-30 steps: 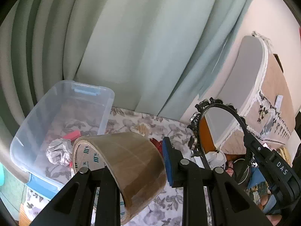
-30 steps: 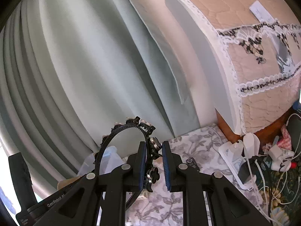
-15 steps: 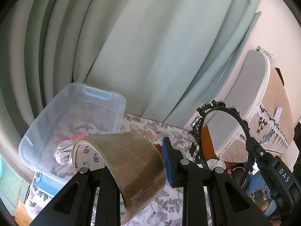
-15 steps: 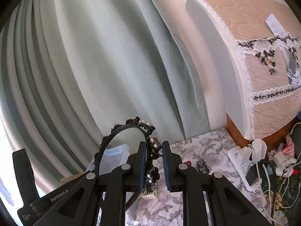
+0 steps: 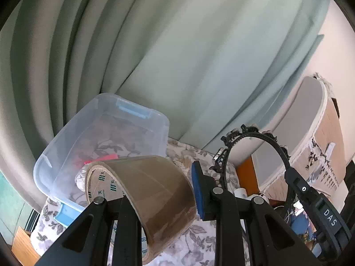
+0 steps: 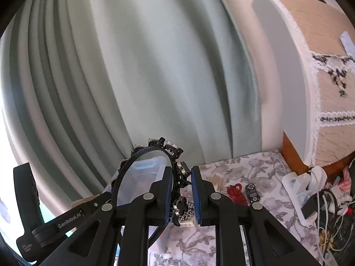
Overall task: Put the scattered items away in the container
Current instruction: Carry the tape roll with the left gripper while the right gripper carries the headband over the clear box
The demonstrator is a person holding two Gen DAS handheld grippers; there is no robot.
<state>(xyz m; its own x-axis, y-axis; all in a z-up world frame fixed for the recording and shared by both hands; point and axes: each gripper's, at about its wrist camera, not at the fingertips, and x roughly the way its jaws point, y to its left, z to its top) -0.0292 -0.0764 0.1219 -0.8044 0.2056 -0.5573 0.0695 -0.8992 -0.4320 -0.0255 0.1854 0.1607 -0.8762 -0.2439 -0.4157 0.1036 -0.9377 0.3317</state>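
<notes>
Holding a fat roll of brown packing tape (image 5: 142,190), the left gripper (image 5: 155,190) has its jaws clamped across the roll's wall. The roll sits tilted, its open cardboard core facing left and a bit toward the camera, so its axis runs roughly sideways across the fingers. It hangs in the air above the table with the grey floral cloth (image 5: 199,241), just this side of the clear plastic storage bin with blue latches (image 5: 66,155).

That bin sits at the table's far left corner, up against the pale green curtain (image 5: 177,66), long side running away from the camera. Something crumpled and white plus a red bit lie inside, hard to make out.

Over on the other side, the right gripper (image 6: 181,196) is pinching a black toothed headband with beaded flower trim (image 6: 155,149). The band stands upright, arch at the top, its ends pointing down, plane running roughly along the fingers. The blue pads (image 6: 196,197) squeeze the beaded edge.

Loose on the cloth further right: a small red bear-shaped piece (image 6: 236,191) and a tiny black toy car (image 6: 251,191), side by side. A tangle of white chargers and cables (image 6: 310,190) crowds the table's right edge.
</notes>
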